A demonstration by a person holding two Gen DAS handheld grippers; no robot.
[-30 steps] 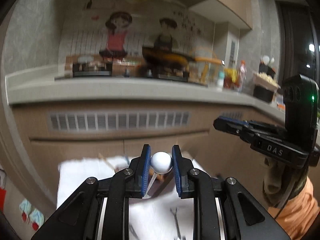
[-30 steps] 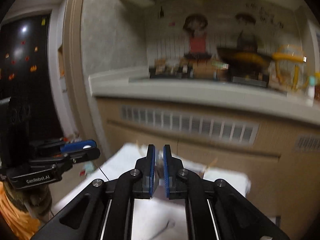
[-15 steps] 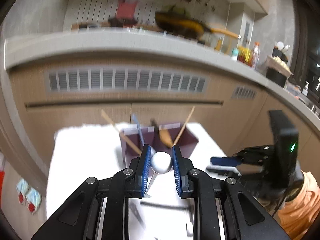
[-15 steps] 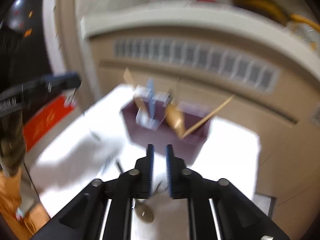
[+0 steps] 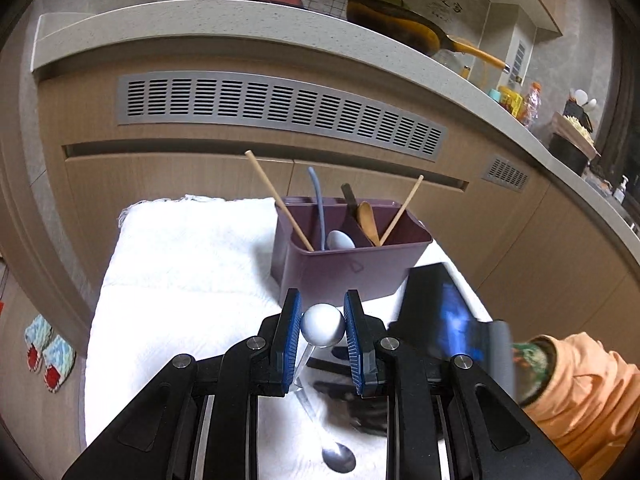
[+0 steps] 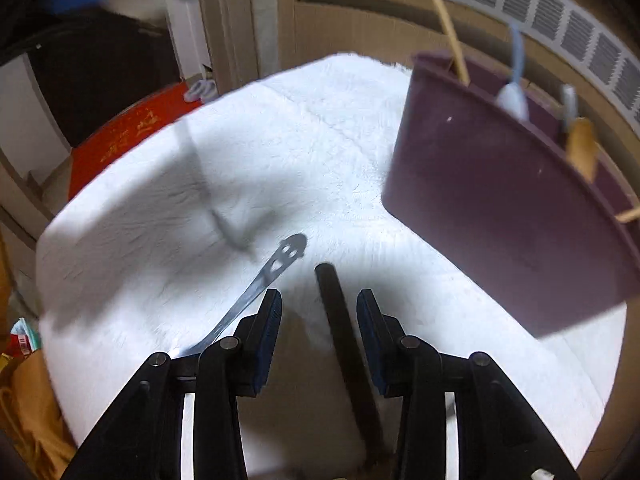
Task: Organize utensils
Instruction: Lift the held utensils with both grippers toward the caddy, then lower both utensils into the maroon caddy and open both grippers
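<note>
Two claws busy now: our left claw [image 5: 322, 330] still clenches the spoon [image 5: 322, 325], caddy [image 5: 344, 264] at 12 o'clock; our right claw [image 6: 319, 314] just dropped and spread around a dark handle [image 6: 340, 312], next pickup.

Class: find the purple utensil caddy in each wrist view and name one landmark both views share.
Left wrist: purple utensil caddy stands at centre, just beyond the left gripper.
Right wrist: caddy fills the upper right, tilted by the lens, beyond the right gripper.
Shared landmark: the white towel under it.
</note>
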